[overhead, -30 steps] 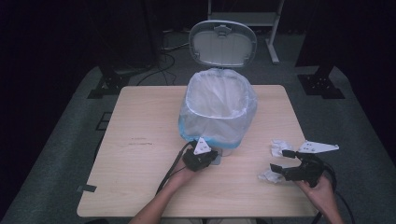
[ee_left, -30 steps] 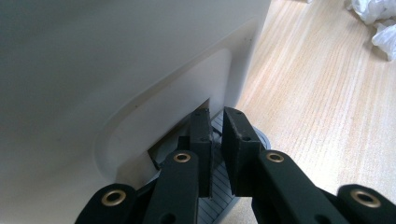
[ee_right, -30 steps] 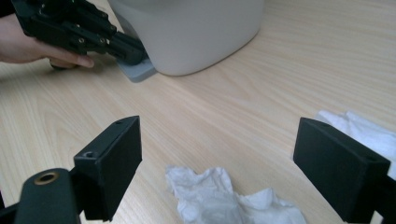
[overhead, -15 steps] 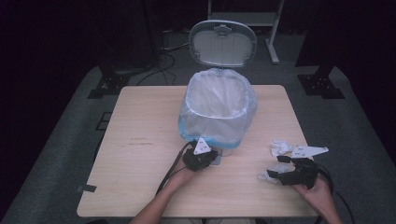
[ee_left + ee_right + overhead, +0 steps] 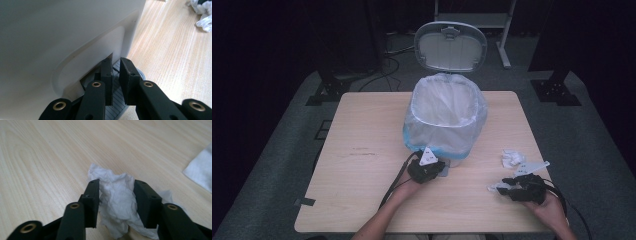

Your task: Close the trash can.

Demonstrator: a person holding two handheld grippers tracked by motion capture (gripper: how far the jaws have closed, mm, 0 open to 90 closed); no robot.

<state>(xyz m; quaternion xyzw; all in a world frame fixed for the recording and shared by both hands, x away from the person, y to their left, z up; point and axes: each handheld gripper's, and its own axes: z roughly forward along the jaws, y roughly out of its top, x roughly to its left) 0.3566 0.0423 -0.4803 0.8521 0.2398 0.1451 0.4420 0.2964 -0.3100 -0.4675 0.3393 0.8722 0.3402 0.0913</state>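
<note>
A white pedal bin (image 5: 447,120) lined with a clear bag stands mid-table, its lid (image 5: 450,47) raised. My left gripper (image 5: 438,171) is shut, its tips (image 5: 115,61) resting on the grey ribbed pedal (image 5: 117,102) at the foot of the bin wall (image 5: 62,32). Near the table's front right, my right gripper (image 5: 503,186) lies low over a crumpled white tissue (image 5: 495,188). Its jaws have just been closing, and both pads now press the crumpled tissue (image 5: 116,195) on either side of my right gripper (image 5: 117,182).
A second crumpled tissue (image 5: 512,158) lies behind the right gripper, near the table's right edge (image 5: 532,150); it appears as a white tissue (image 5: 200,172) at the right of the right gripper view. Wooden tabletop (image 5: 362,150) stretches left of the bin.
The right gripper has dropped down and shifted left onto the crumpled tissue, and its jaws have narrowed around it. The left gripper has stayed on the pedal.
</note>
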